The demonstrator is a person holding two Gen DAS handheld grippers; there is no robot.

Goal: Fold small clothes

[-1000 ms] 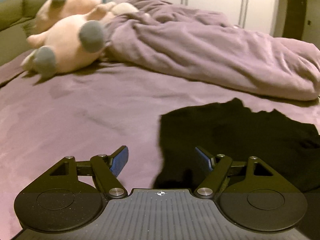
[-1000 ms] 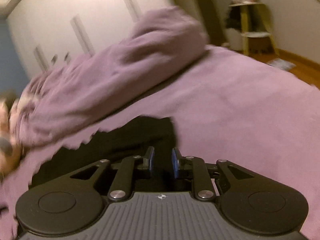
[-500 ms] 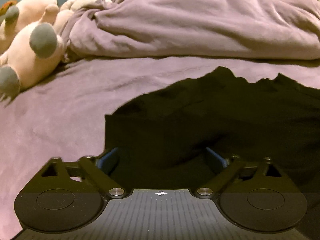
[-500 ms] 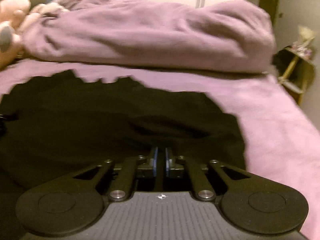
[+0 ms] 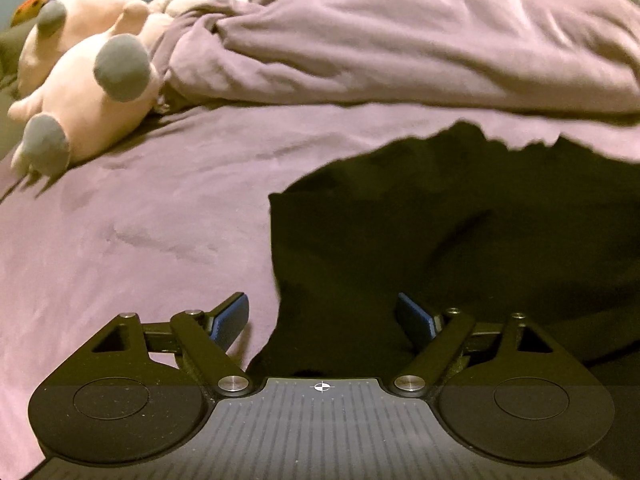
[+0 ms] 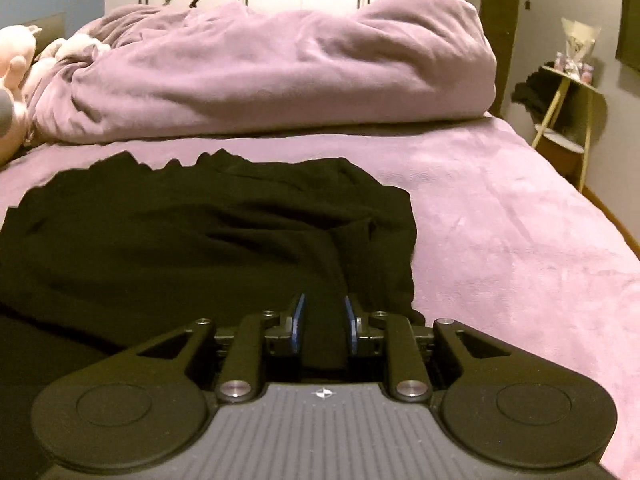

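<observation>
**Bed, black garment flat, both grippers at its near edge**

Left wrist view: purple bed sheet (image 5: pixel 140 220) fills the frame, bunched duvet (image 5: pixel 400 40) across the back, 2 pink plush toys (image 5: pixel 88 92) at the back left. The black garment (image 5: pixel 460 240) lies flat on the sheet, right of centre, its left edge running down toward the camera. The left gripper (image 5: pixel 322 316) is spread wide and closing a little. That left edge falls between the jaws: left pad over bare sheet, right pad over cloth, neither pressing. To do this well, I'd sink the left pad to the sheet so it slides under the edge, then close on only 1 thickness of cloth near the corner.

Right wrist view: same sheet (image 6: pixel 500 220), duvet (image 6: pixel 280 72) behind, small side table (image 6: pixel 568 120) at the far right by the wall. The garment (image 6: pixel 180 240) spreads left and ahead, its right edge just right of the jaws. The right gripper (image 6: pixel 323 324) is nearly closed but opening; a ridge of black cloth stands in the narrow gap, and whether the pads press on it I cannot tell. Grip should be matched at both corners before lifting, so the fold line stays straight.
</observation>
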